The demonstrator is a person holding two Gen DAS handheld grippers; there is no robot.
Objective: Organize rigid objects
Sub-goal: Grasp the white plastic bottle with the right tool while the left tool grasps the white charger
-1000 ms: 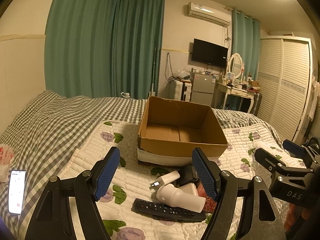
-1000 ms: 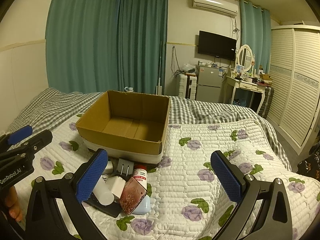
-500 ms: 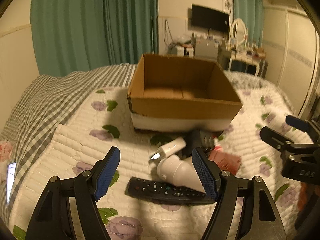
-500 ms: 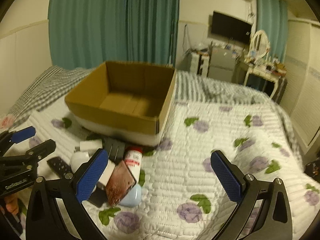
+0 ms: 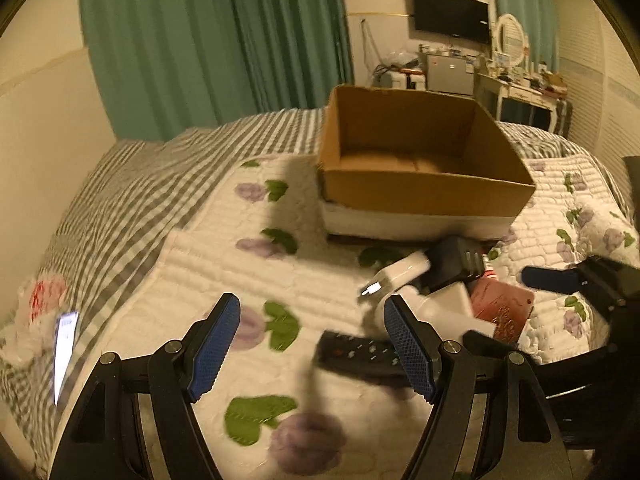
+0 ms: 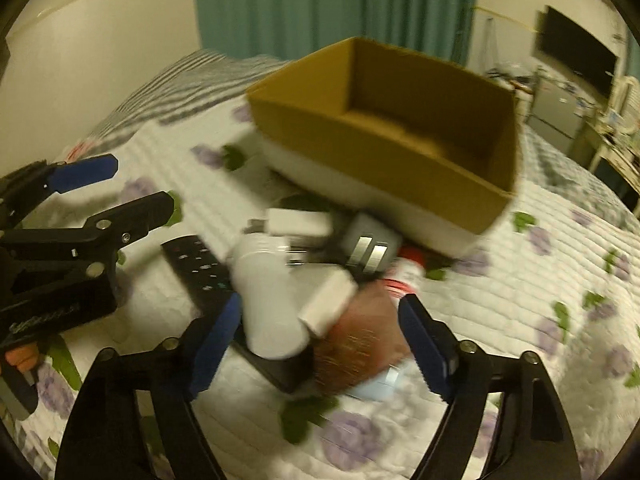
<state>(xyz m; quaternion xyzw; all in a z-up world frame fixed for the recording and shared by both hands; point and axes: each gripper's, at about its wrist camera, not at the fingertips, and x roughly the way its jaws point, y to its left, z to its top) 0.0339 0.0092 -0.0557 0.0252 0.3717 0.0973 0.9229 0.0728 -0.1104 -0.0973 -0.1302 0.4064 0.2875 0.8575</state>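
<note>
An empty brown cardboard box (image 5: 424,196) (image 6: 384,160) sits on the quilted bed. In front of it lies a pile: a black remote (image 5: 356,354) (image 6: 192,264), a white bottle (image 6: 268,300) (image 5: 440,308), a white charger (image 5: 400,274) (image 6: 296,222), a black plug adapter (image 5: 456,260) (image 6: 368,248), a reddish-brown card case (image 5: 502,310) (image 6: 360,344) and a red-capped tube (image 6: 406,274). My left gripper (image 5: 312,350) is open and empty, just left of the pile. My right gripper (image 6: 320,344) is open, its jaws either side of the bottle and case.
A lit phone (image 5: 64,344) lies on the grey checked blanket at the left edge of the bed. Green curtains hang behind. A dresser with mirror (image 5: 516,76) and a wall TV (image 5: 450,14) stand at the far right.
Both grippers have dropped and tilted down toward the pile. The right gripper has moved left and closer, so the bottle and case now lie between its jaws. The left view has shifted leftward.
</note>
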